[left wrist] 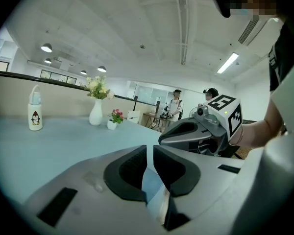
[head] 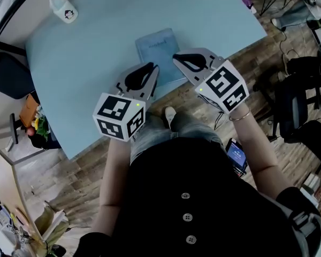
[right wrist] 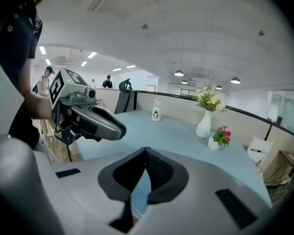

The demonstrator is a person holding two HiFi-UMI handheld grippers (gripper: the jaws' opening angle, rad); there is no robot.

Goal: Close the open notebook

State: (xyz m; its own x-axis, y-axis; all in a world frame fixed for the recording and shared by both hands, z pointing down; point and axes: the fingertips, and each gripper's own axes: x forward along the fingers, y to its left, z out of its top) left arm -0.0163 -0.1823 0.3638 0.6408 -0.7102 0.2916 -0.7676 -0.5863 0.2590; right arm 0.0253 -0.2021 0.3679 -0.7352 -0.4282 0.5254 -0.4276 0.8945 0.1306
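A closed blue rectangular notebook [head: 158,48] lies flat on the pale blue tabletop [head: 80,74], just inside the edge nearest the person and about midway along it. Its cover faces up with a line of small print too fine to read.

The left tongs [head: 151,71] hang over that same near edge, just beside the notebook's left near corner. In the left gripper view their dark pads [left wrist: 132,168] stand all but pressed together, with only a thin slit between them and nothing held in it. The right tongs [head: 180,61] sit over the notebook's right side, close to its near right corner; whether they touch the cover cannot be told. In the right gripper view their pads [right wrist: 159,170] meet at the tips, gripping nothing.

A white bottle with a penguin picture [head: 63,9] stands well apart, towards the far left corner of the tabletop. Along the far edge, the gripper views show a white vase of pale flowers [left wrist: 96,112] and, just beside it, a small white pot of pink and red flowers [left wrist: 113,123].
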